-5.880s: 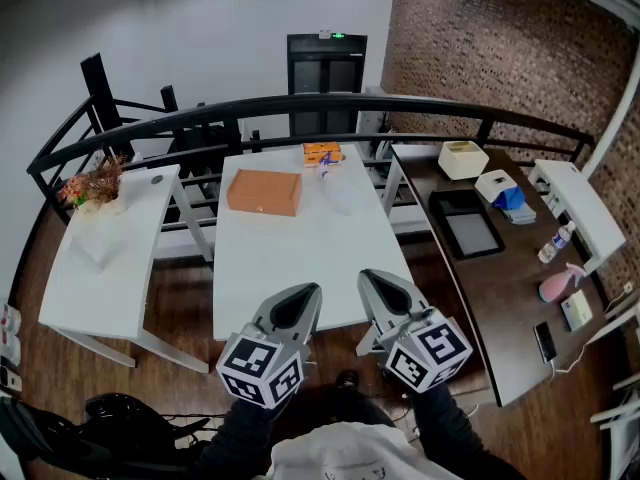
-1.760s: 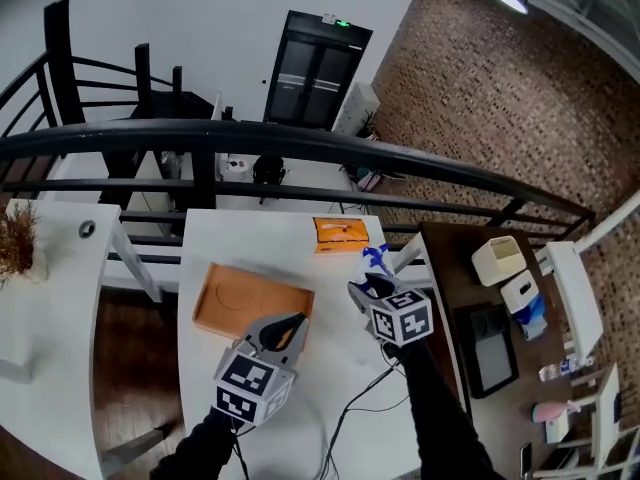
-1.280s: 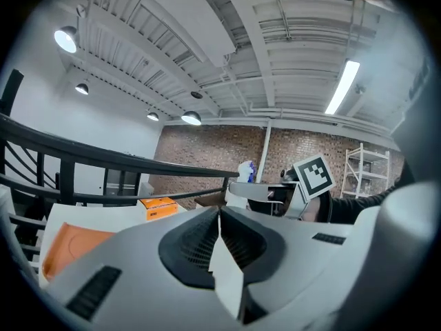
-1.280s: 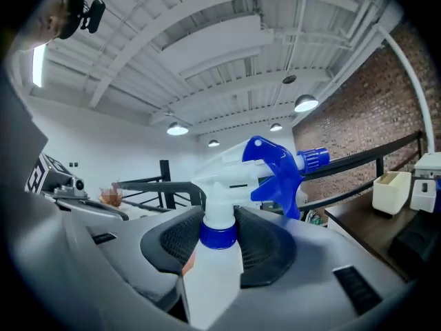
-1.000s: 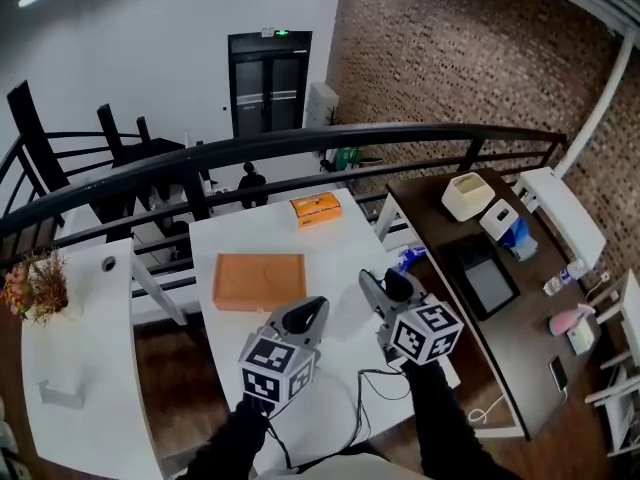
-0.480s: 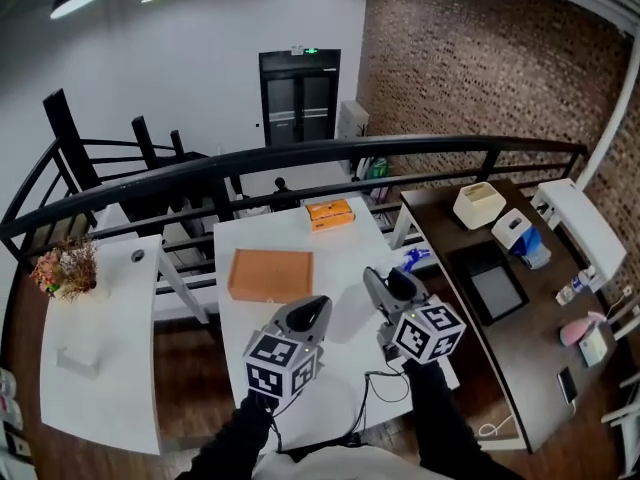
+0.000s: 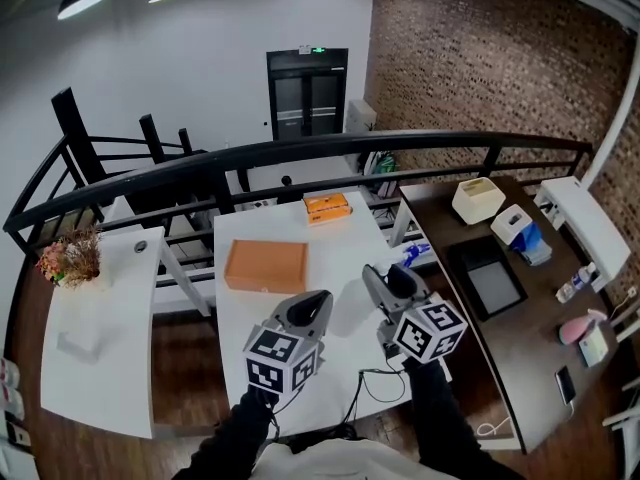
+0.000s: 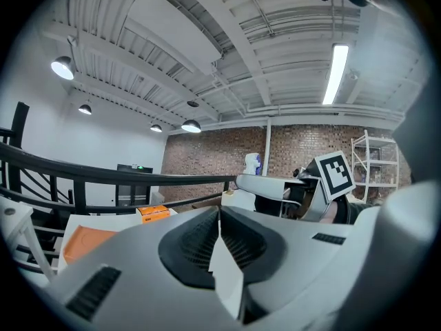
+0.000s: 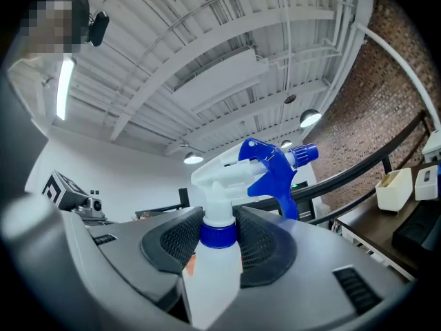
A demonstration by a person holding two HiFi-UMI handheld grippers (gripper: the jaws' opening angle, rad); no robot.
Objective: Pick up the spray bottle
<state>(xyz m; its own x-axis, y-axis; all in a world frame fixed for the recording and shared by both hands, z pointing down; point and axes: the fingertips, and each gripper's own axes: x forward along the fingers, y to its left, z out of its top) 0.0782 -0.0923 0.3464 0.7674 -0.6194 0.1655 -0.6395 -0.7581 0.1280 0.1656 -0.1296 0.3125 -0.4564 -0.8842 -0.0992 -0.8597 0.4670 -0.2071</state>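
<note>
The spray bottle [image 9: 219, 257] is white with a blue collar and a blue trigger head. It stands upright between the jaws of my right gripper [image 9: 220, 219], which is shut on its neck and shoulder. In the head view the right gripper [image 7: 388, 276] hangs above the white table's right side, and the bottle's blue head [image 7: 415, 256] shows just past its tips. My left gripper [image 7: 318, 303] is beside it on the left, with its jaws together and nothing in them. In the left gripper view the jaws [image 8: 219, 216] meet, and the bottle's head [image 8: 253, 163] shows to the right.
On the white table [image 7: 250, 308] lie a flat orange-brown box [image 7: 265, 265], an orange pack [image 7: 327, 207] at the far end and a black cable [image 7: 372, 383]. A black railing [image 7: 300, 153] runs behind. A dark table [image 7: 520, 358] at the right holds boxes and a pink bottle [image 7: 578, 326].
Both grippers have drawn back from the far end of the white table toward its near part. The bottle has stayed in the right gripper. The left gripper's jaws stay together.
</note>
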